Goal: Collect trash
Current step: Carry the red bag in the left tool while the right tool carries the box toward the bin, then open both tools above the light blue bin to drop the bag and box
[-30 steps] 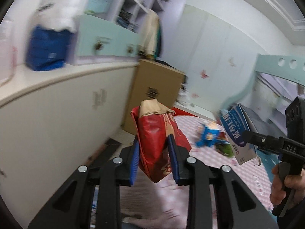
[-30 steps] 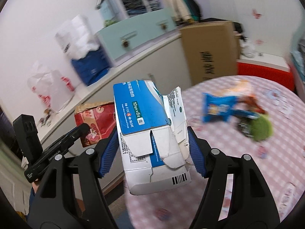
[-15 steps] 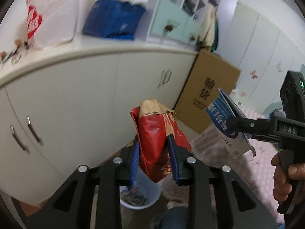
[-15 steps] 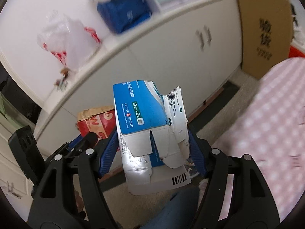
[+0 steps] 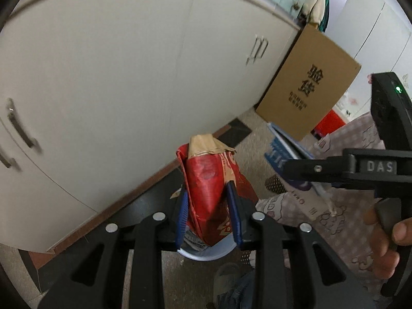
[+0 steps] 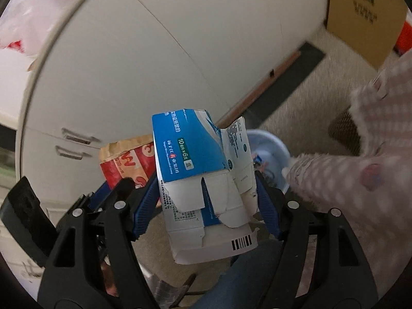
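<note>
My left gripper [image 5: 209,212] is shut on a crumpled red snack bag [image 5: 208,180] with a brown paper top, held right above a pale blue waste bin [image 5: 206,253] on the floor. My right gripper [image 6: 206,203] is shut on a torn blue-and-white medicine box [image 6: 198,180]. The same bin [image 6: 270,152] shows behind the box in the right wrist view, with some trash inside. The red bag [image 6: 126,162] and left gripper sit to the left of the box there. The right gripper [image 5: 303,172] with its box [image 5: 283,154] shows at the right of the left wrist view.
White cabinet doors [image 5: 116,77] with metal handles fill the background. A brown cardboard box [image 5: 309,87] leans on the cabinet at the right. A pink checked cloth [image 6: 360,180] hangs at the right. The floor [image 6: 322,77] is beige with a dark strip along the cabinet base.
Both grippers have swung down from the table toward the floor. The bin has come into view below the bag and behind the box. Both grips are unchanged.
</note>
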### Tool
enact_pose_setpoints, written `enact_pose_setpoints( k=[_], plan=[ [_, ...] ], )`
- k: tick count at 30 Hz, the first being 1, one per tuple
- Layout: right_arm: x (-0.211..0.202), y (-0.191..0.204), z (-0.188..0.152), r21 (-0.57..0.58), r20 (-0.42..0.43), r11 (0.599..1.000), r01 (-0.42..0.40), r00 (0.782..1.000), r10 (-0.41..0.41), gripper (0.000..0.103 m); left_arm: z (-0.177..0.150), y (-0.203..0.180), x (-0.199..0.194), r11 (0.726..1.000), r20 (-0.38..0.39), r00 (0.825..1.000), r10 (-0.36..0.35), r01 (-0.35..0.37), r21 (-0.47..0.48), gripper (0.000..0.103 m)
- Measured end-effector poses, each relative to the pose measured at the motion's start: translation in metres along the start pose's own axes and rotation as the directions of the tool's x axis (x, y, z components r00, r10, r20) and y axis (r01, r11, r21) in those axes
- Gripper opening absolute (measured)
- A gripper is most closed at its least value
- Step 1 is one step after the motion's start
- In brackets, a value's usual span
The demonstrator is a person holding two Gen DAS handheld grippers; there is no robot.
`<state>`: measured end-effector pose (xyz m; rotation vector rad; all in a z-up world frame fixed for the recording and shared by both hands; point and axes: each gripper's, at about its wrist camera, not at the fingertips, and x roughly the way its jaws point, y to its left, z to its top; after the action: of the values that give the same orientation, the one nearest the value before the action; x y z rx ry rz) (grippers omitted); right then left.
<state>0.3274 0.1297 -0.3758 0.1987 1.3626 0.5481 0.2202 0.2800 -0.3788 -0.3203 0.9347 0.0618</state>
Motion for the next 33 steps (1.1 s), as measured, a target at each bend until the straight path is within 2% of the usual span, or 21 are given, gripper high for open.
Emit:
enact_pose_setpoints(
  k=[3,4,6,7,8,11,13,18,23,26,33],
  plan=[
    [0.018,-0.007,0.004,0.041,-0.036,0.999,0.003,0.999,-0.002,0.079,0.001,-0.003,0.02,1.0,-0.044,0.999,-0.014,0.014,0.014,0.029],
    [0.022,-0.011,0.005,0.053,-0.037,0.999,0.011,0.999,-0.009,0.087,0.001,-0.004,0.024,1.0,-0.052,0.999,-0.013,0.013,0.015,0.031],
    [0.023,-0.017,0.004,0.073,-0.033,0.997,0.025,0.999,-0.022,0.095,0.0,-0.004,0.036,1.0,-0.084,0.996,-0.016,0.018,0.024,0.031],
    [0.023,-0.018,0.004,0.078,-0.03,0.996,0.032,0.999,-0.03,0.097,0.0,-0.005,0.042,0.999,-0.111,0.994,-0.018,0.022,0.033,0.037],
    [0.021,-0.018,0.003,0.078,-0.023,0.996,0.038,0.999,-0.036,0.097,-0.001,-0.005,0.045,0.999,-0.127,0.992,-0.015,0.02,0.04,0.054],
    [0.009,-0.021,0.004,0.064,0.001,0.997,0.048,0.999,-0.048,0.097,-0.005,-0.008,0.047,0.999,-0.137,0.991,-0.005,0.013,0.053,0.069],
    [-0.002,-0.016,0.004,0.035,0.032,0.998,0.048,0.998,-0.049,0.097,-0.006,-0.008,0.043,0.999,-0.138,0.99,0.014,-0.007,0.049,0.075],
    [-0.036,0.001,-0.001,-0.023,0.112,0.999,0.048,0.993,-0.046,0.097,-0.005,-0.011,0.025,0.999,-0.112,0.993,0.034,-0.03,0.034,0.08],
    [-0.079,0.011,-0.011,-0.057,0.201,0.998,0.042,0.979,-0.029,0.097,0.0,-0.029,-0.012,0.996,-0.043,0.997,0.062,-0.06,0.065,0.085],
    [-0.108,0.013,-0.02,-0.065,0.256,0.997,0.032,0.966,-0.014,0.097,0.005,-0.041,-0.041,0.994,0.008,0.997,0.076,-0.076,0.074,0.086],
    [-0.181,0.0,-0.052,-0.069,0.398,0.998,0.001,0.917,0.026,0.097,0.015,-0.078,-0.101,0.99,0.116,0.99,0.077,-0.09,0.109,0.087]
  ],
)
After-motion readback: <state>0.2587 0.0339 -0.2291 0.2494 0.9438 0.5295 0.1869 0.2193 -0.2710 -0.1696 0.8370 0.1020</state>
